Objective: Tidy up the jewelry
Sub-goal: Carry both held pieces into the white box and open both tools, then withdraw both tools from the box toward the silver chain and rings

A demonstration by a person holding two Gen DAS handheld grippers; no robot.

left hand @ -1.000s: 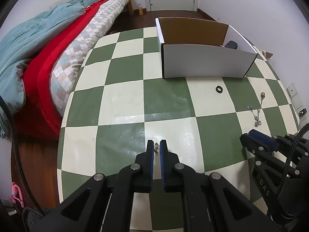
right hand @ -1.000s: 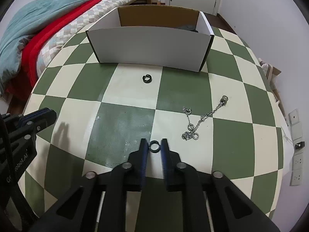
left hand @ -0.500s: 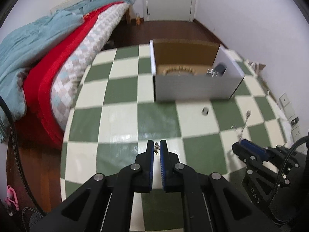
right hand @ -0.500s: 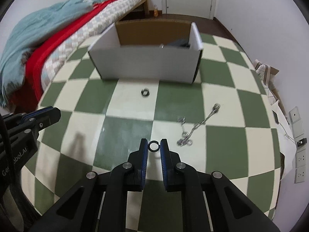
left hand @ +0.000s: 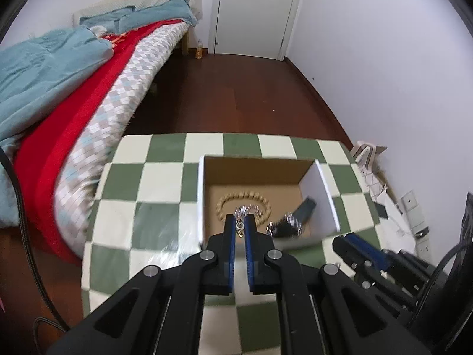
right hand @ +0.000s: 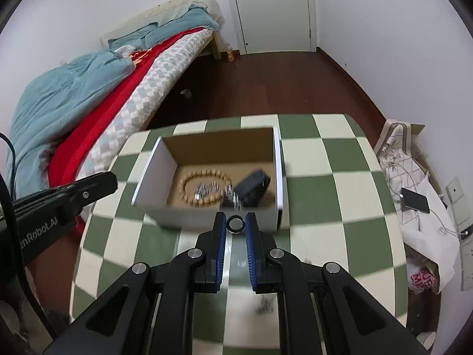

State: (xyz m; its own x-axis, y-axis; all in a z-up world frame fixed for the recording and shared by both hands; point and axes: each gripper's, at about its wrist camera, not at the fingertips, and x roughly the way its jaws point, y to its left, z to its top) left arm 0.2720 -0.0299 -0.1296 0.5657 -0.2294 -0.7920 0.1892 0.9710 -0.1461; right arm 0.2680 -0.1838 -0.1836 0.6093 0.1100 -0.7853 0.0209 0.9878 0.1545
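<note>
My left gripper (left hand: 239,227) is shut on a small silver earring (left hand: 239,225), held above the near edge of the white cardboard box (left hand: 322,186). My right gripper (right hand: 235,224) is shut on a black ring (right hand: 235,224), held just in front of the box's near wall (right hand: 207,214). Inside the box lie a wooden bead bracelet (right hand: 189,181), a silver chain piece (right hand: 204,190) and a black object (right hand: 252,186). The bracelet (left hand: 224,199) and the black object (left hand: 304,211) also show in the left wrist view.
The box stands on a green-and-cream checkered table (right hand: 340,183). A silver necklace (right hand: 264,306) lies blurred on the table below my right gripper. A bed with red and teal bedding (left hand: 59,94) runs along the left. A cloth with a phone (right hand: 415,198) lies to the right.
Both grippers rose and moved forward to the box, each still holding its piece. The box interior came into view, and the necklace and the small black ring on the table dropped behind.
</note>
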